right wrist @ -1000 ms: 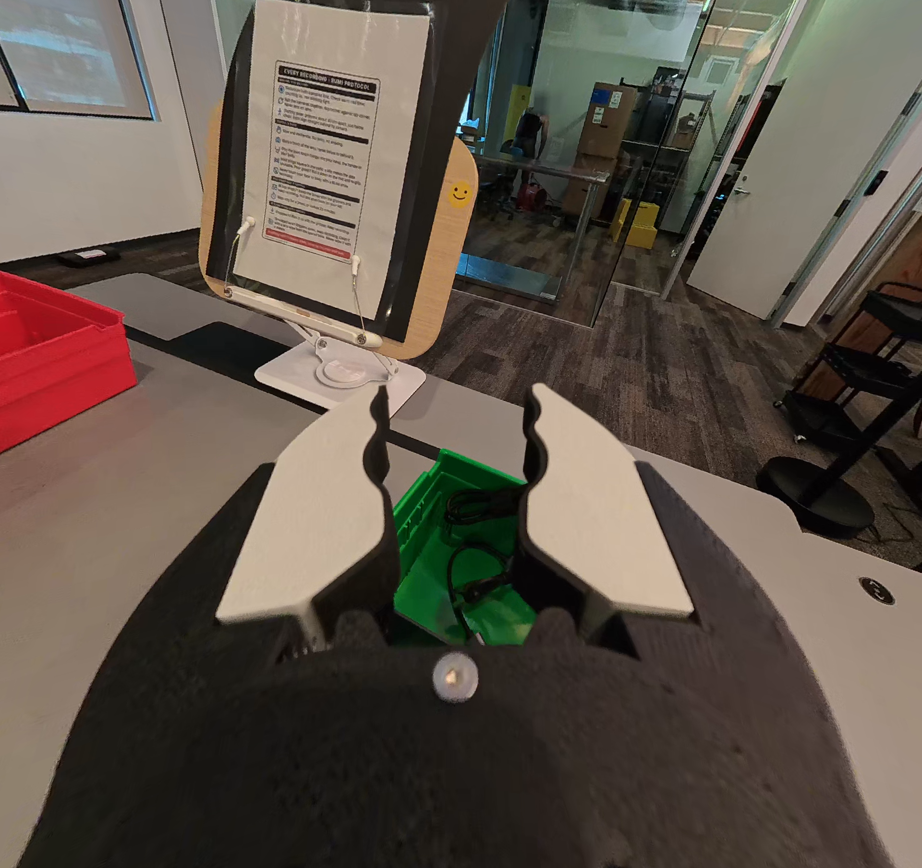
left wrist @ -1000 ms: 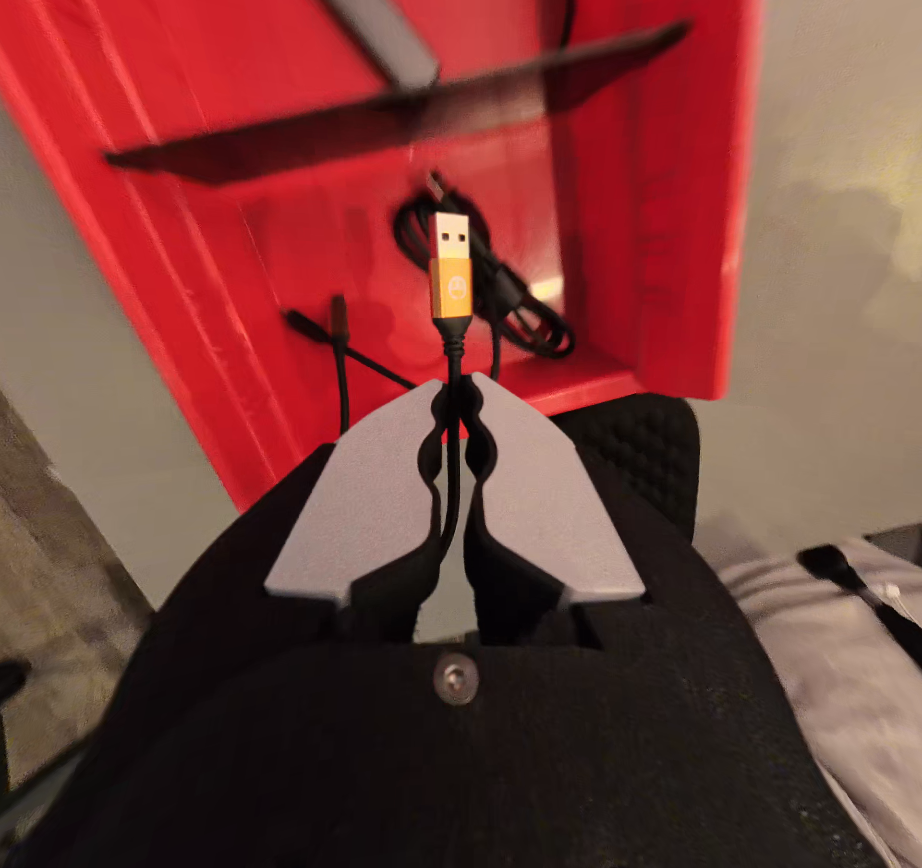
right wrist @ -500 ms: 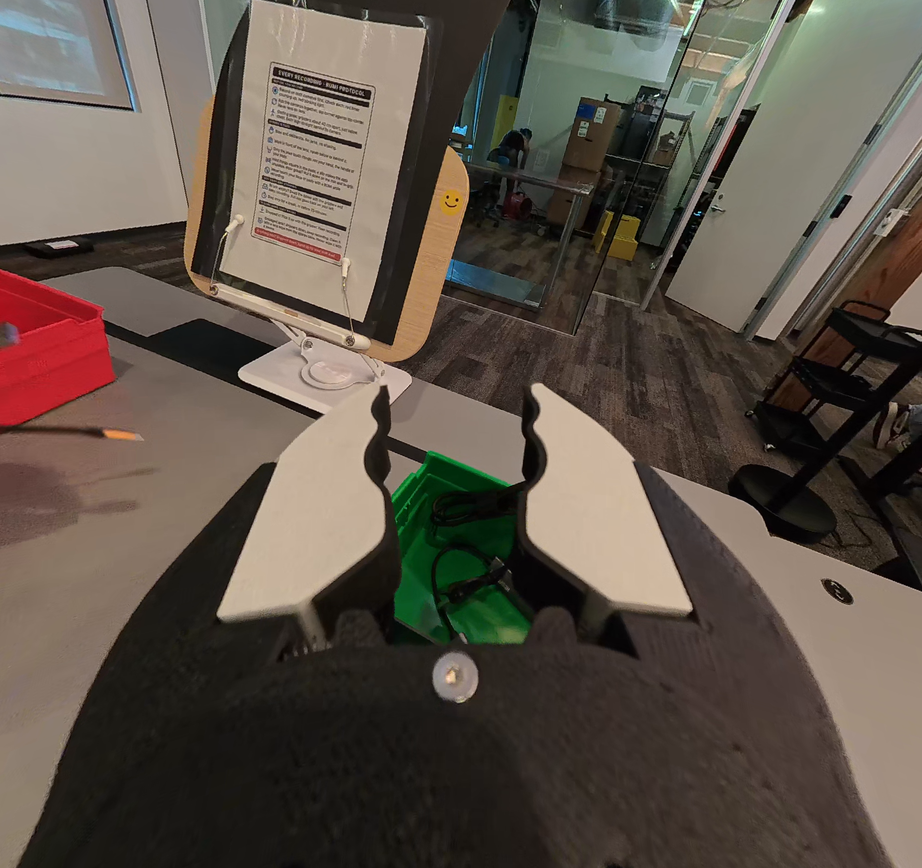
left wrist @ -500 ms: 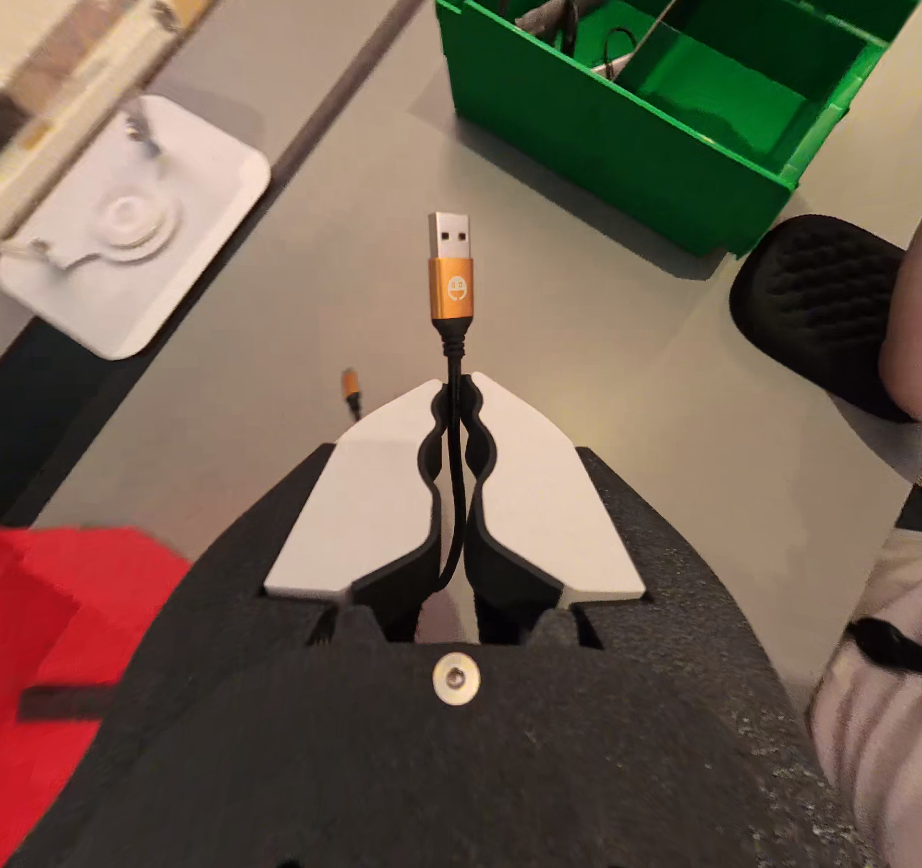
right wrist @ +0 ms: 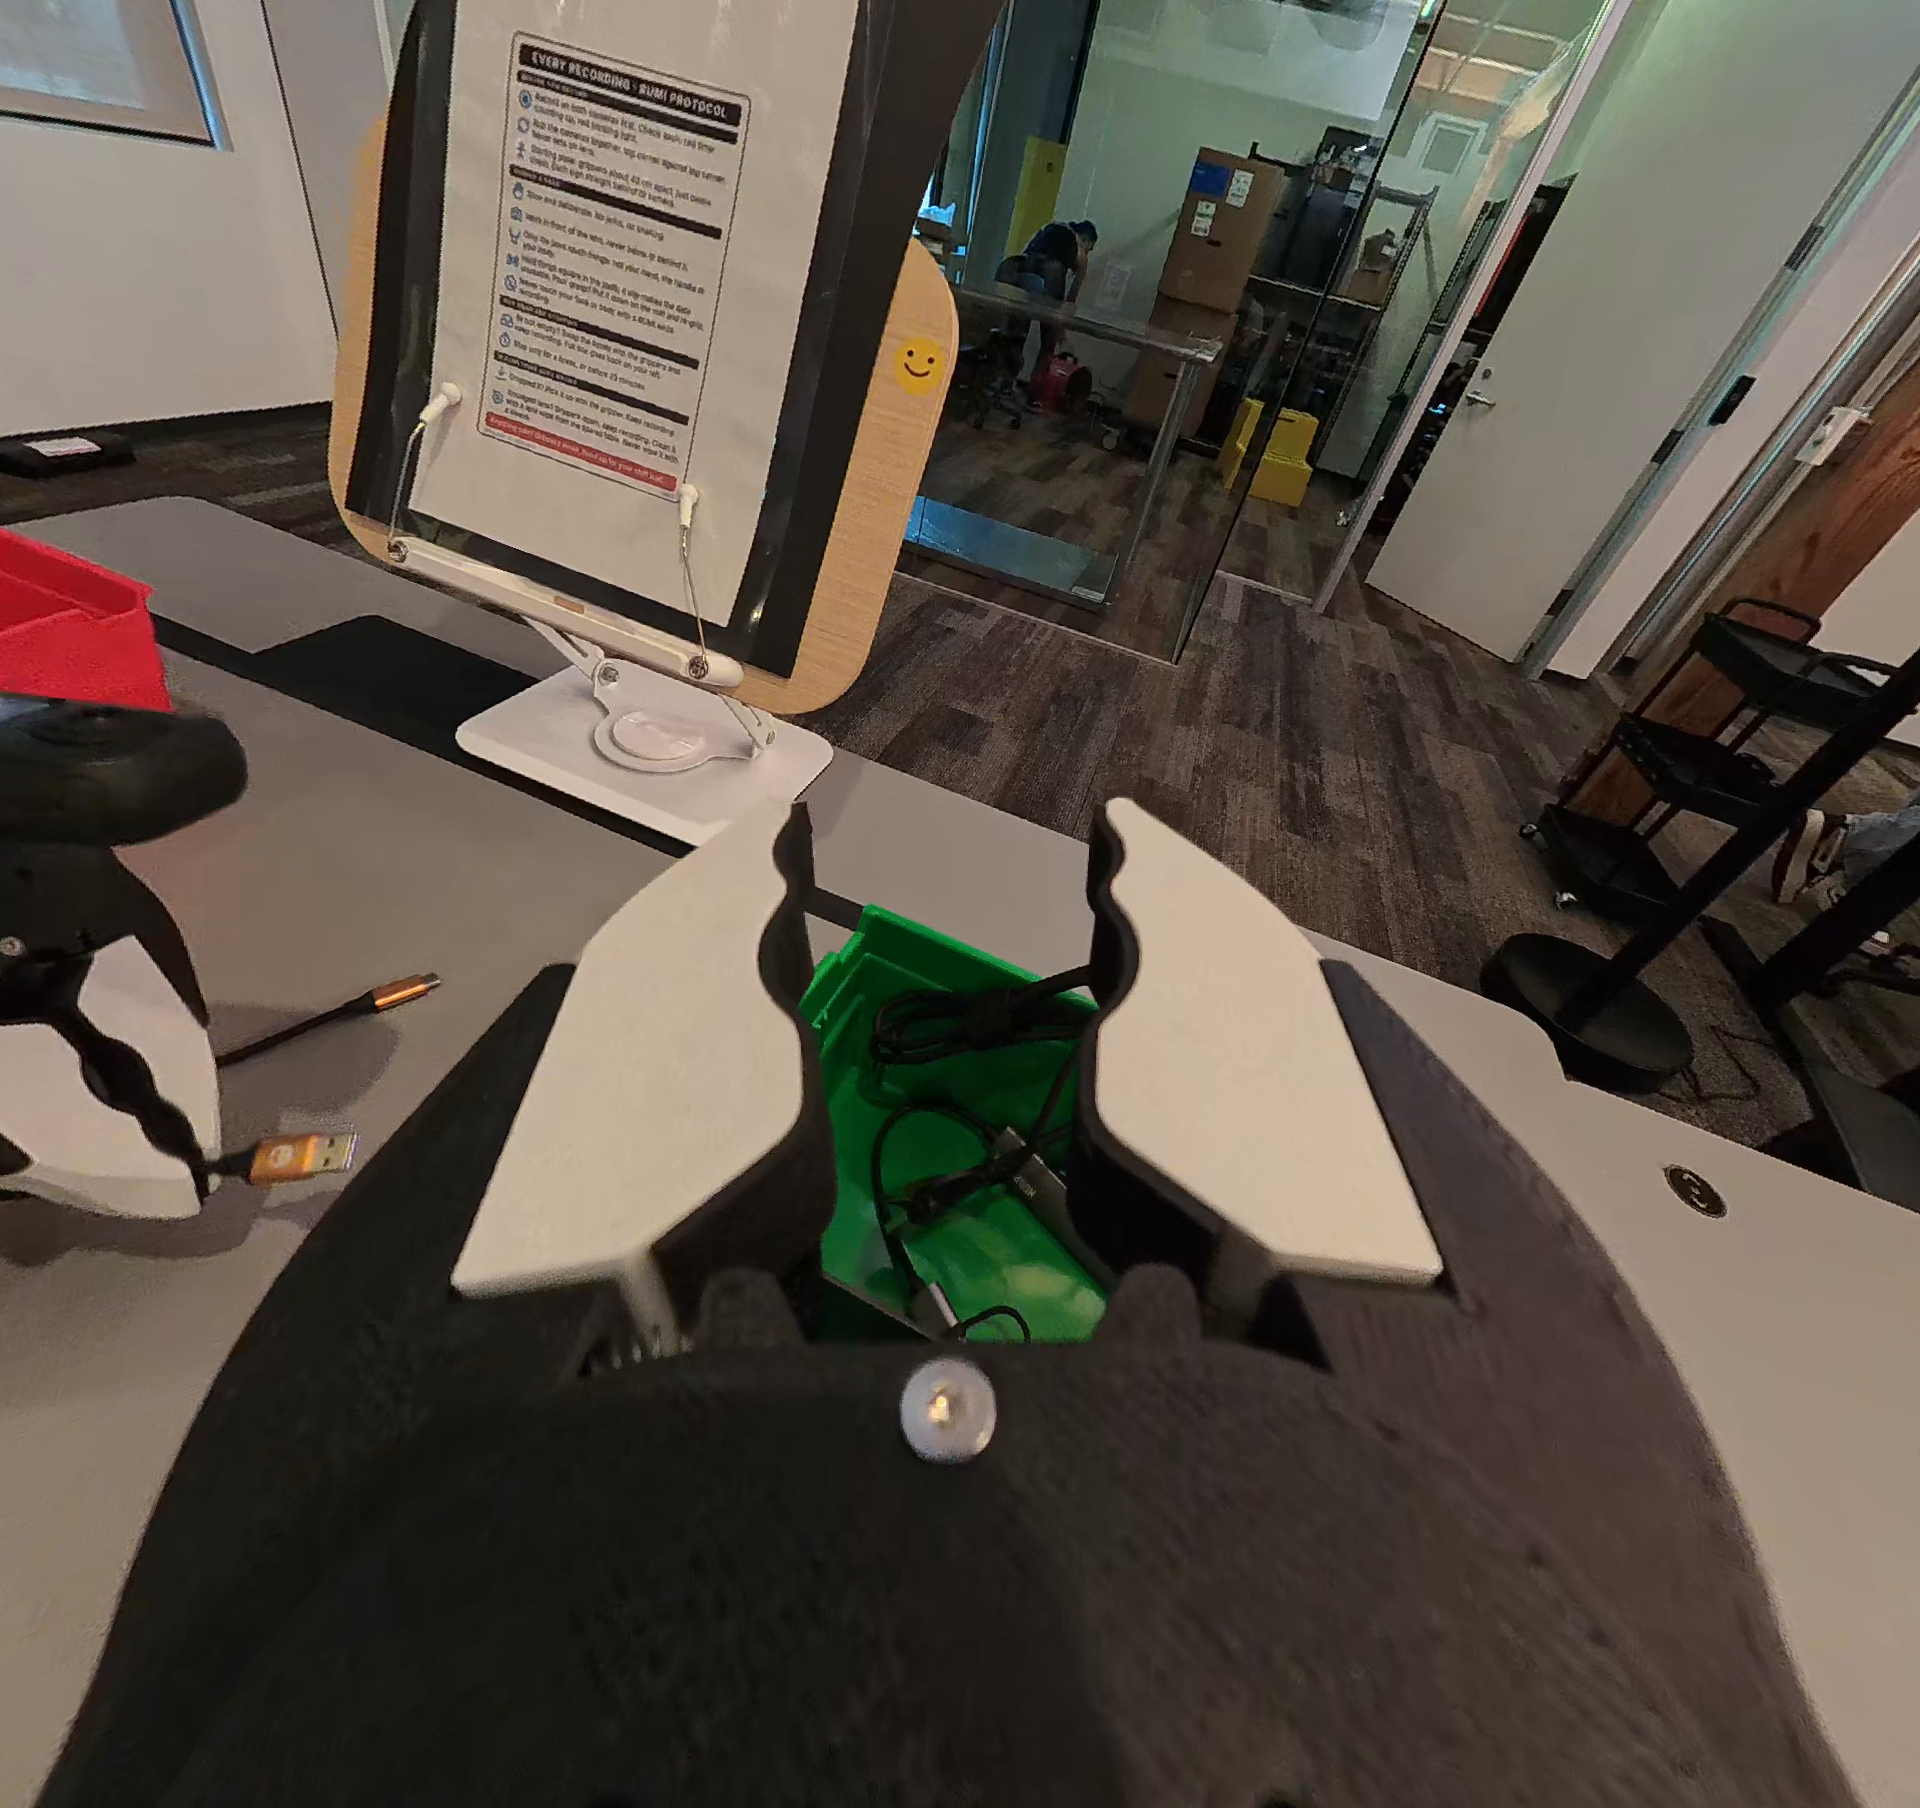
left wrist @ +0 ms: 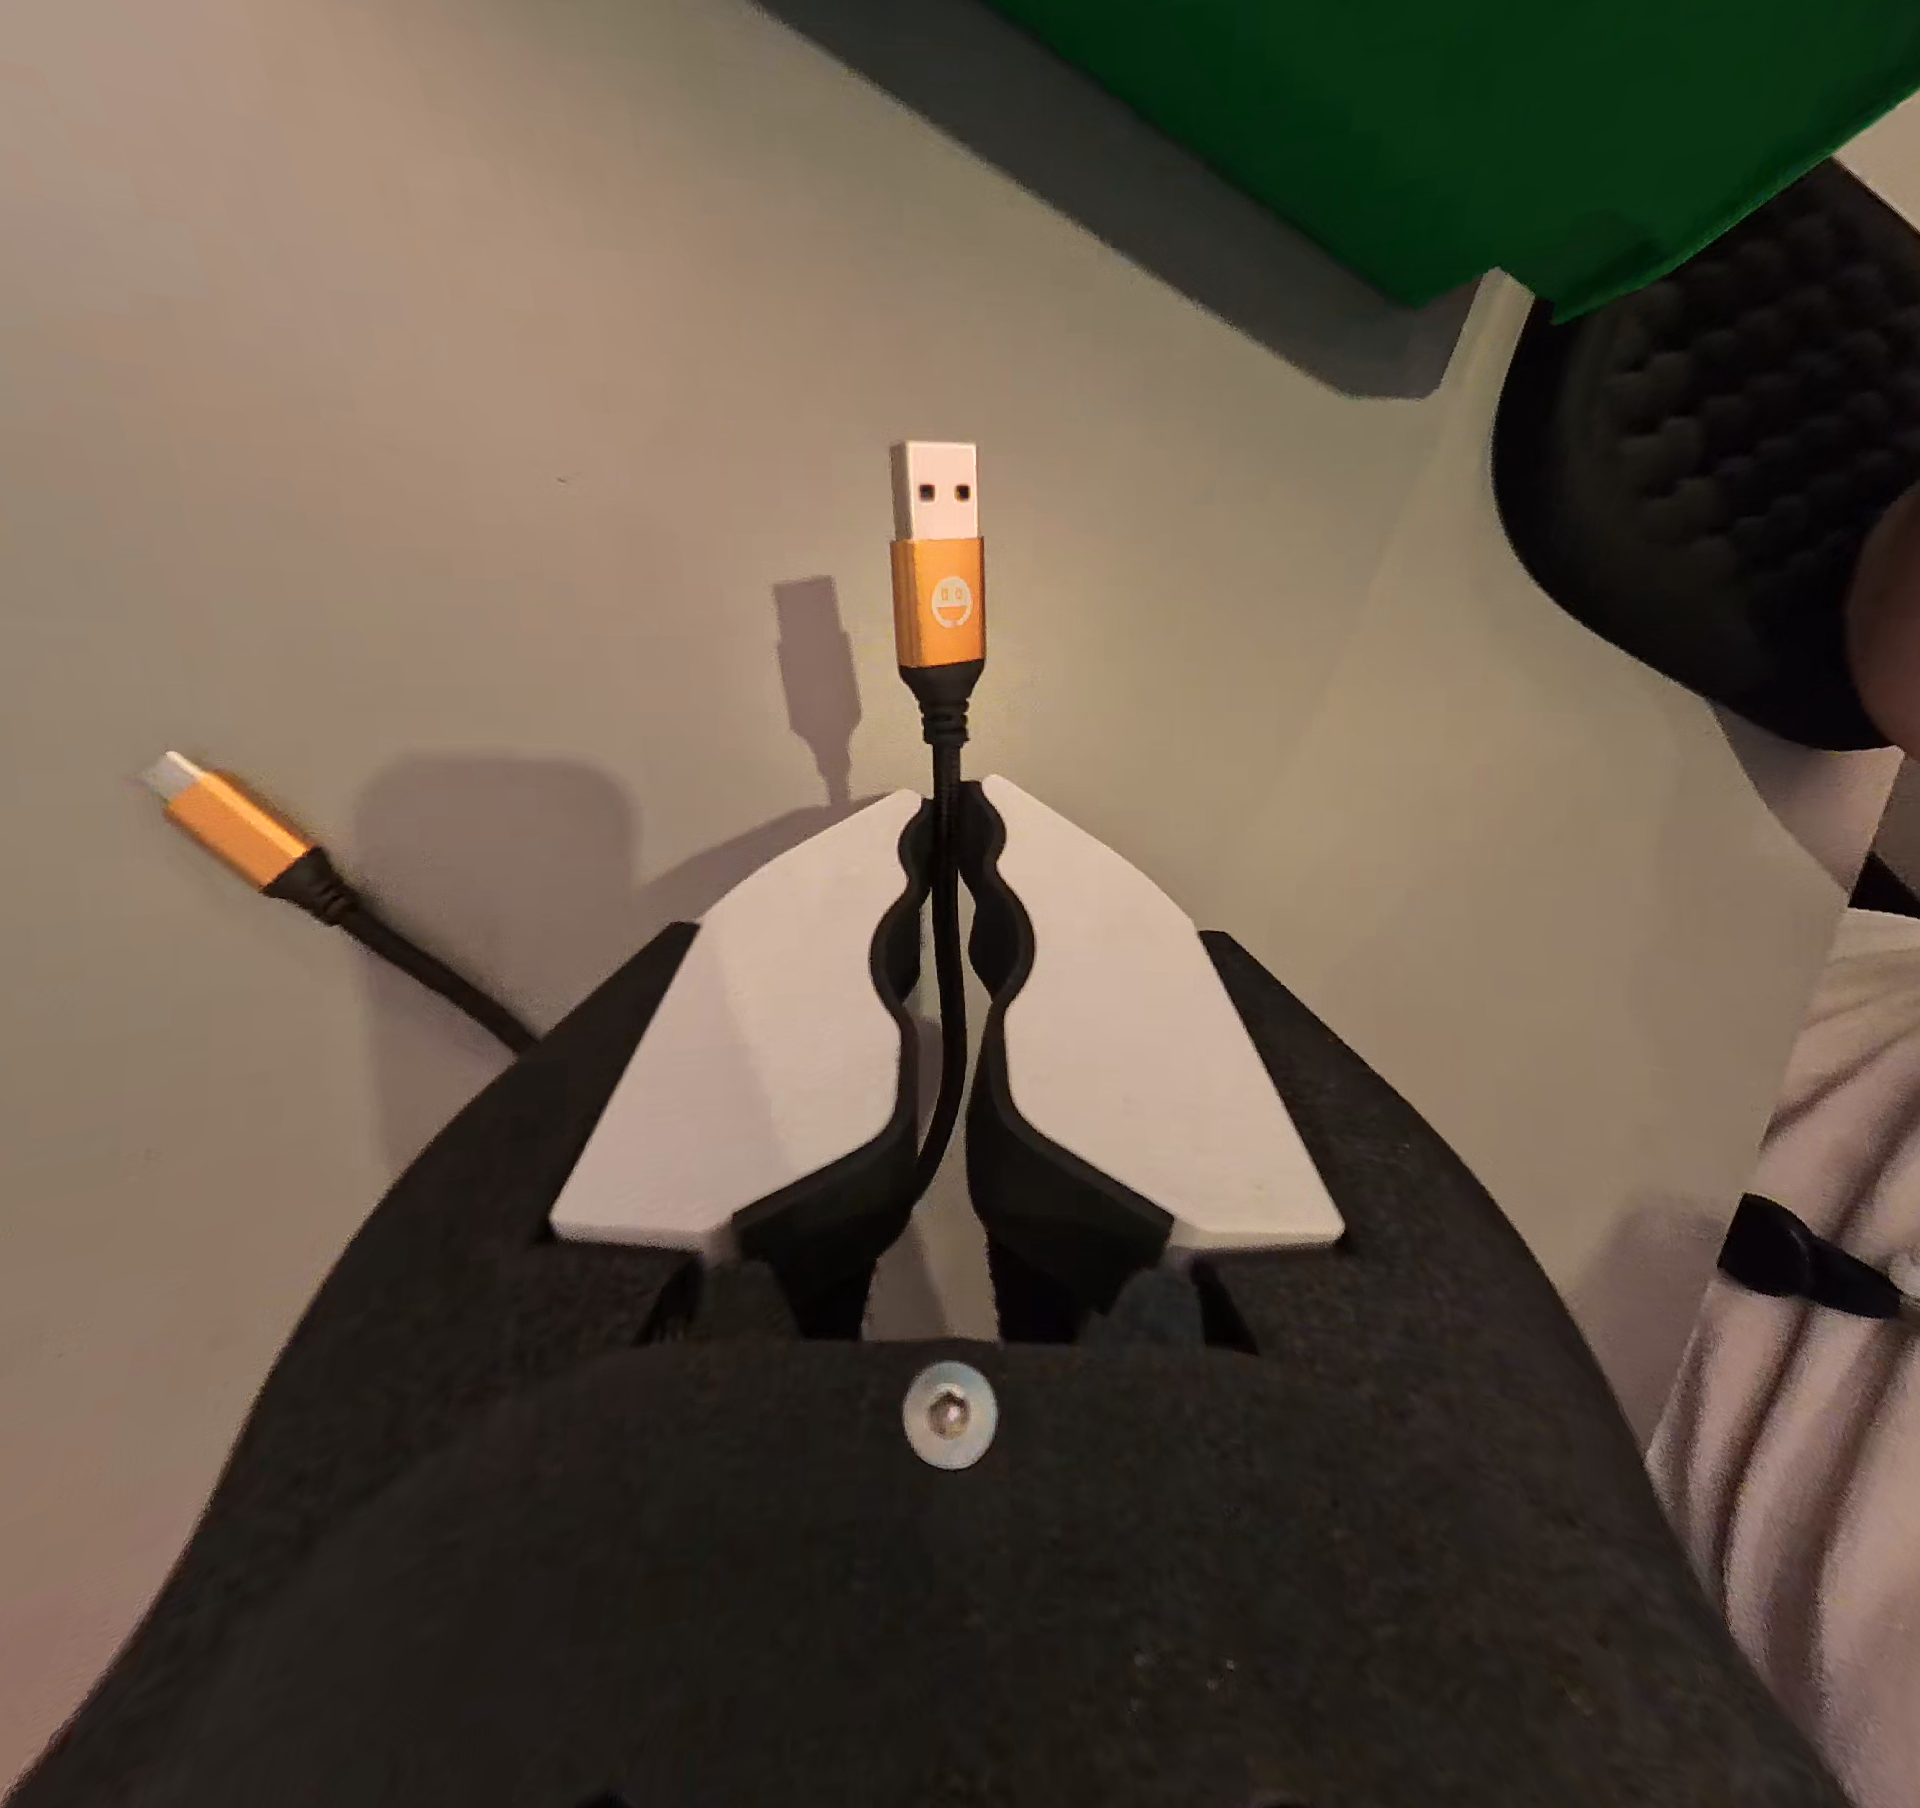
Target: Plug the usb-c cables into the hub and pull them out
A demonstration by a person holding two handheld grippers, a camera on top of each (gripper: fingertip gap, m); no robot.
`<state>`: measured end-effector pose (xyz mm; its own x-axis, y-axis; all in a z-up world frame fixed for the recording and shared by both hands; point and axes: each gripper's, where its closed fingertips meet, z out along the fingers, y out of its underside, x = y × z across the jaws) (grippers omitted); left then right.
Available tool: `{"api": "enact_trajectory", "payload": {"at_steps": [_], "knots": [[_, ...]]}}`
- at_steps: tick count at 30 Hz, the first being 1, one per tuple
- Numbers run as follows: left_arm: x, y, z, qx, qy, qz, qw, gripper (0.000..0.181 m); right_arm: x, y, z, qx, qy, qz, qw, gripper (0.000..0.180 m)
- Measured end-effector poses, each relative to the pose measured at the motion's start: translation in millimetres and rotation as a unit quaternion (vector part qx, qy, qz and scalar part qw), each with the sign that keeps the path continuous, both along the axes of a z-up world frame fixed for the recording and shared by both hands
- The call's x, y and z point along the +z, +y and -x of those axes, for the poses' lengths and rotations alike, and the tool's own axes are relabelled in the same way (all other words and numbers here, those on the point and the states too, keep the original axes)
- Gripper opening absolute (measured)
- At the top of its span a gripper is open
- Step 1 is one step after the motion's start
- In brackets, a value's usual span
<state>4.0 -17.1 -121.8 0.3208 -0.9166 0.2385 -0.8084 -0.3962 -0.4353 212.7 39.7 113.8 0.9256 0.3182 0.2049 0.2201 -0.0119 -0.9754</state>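
My left gripper (left wrist: 940,790) is shut on a black braided cable just behind its orange USB-A plug (left wrist: 937,569), which sticks out past the fingertips close above the grey table. The cable's other end, an orange USB-C plug (left wrist: 223,828), lies on the table to the left. In the right wrist view the left gripper (right wrist: 197,1171) shows at the left edge with the USB-A plug (right wrist: 301,1158), and the USB-C plug (right wrist: 400,991) lies behind it. My right gripper (right wrist: 945,828) is open and empty above a green bin (right wrist: 956,1228) that holds black cables and a grey hub-like piece.
The green bin (left wrist: 1455,75) stands just ahead of the left gripper. A red bin (right wrist: 73,631) sits far left. A document stand (right wrist: 623,324) on a white base stands at the table's back edge. A sleeve (left wrist: 1808,1239) and the right gripper's black body (left wrist: 1704,470) are at the right. Tip to tip, the grippers are about 30 cm apart.
My left gripper carried the cable out of the red bin, across the table and down close to the surface by the green bin. The USB-C end now rests on the table. The right gripper stayed open.
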Motion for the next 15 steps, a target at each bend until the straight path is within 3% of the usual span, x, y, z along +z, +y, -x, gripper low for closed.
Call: {"api": "enact_trajectory", "payload": {"at_steps": [1,6,9,12,15], "knots": [[-4.1,-0.6,-0.5,-0.002,0.002,0.005,1.0,0.003,-0.9,0.7,0.7,0.001,-0.002,0.001,1.0,0.051],[-23.8,-3.2,0.5,-0.019,0.023,0.017,0.999,0.005,-6.5,2.7,-0.7,-0.003,-0.014,0.011,1.0,0.051],[-27.9,-3.5,1.3,-0.024,0.03,0.017,0.999,0.022,-8.5,3.2,-3.5,-0.007,-0.014,0.015,1.0,0.051],[-16.9,-2.9,3.4,-0.027,0.023,0.01,0.999,0.027,-7.8,2.4,-6.3,-0.01,-0.013,0.013,1.0,0.051],[17.4,6.5,15.5,-0.01,0.002,-0.03,0.999,0.025,-5.3,0.9,-8.1,-0.01,-0.011,0.005,1.0,0.051]]}}
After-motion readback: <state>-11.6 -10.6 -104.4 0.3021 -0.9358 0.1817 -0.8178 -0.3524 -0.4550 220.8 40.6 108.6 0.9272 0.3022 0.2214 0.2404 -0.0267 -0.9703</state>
